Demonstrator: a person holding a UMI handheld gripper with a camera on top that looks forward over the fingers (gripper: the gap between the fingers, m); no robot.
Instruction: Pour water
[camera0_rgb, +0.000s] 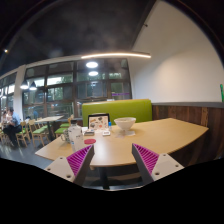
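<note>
Gripper (111, 160) open wide, nothing between its fingers, held above the near edge of a wooden table (150, 140).

A white bowl (125, 125) stands at the table's far side, well beyond the fingers; a laptop (98, 122) sits left of it, a green sofa (117, 109) behind.

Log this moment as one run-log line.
gripper: open, empty | bowl: on table, beyond fingers | cup: left of bowl | pour: not started
</note>
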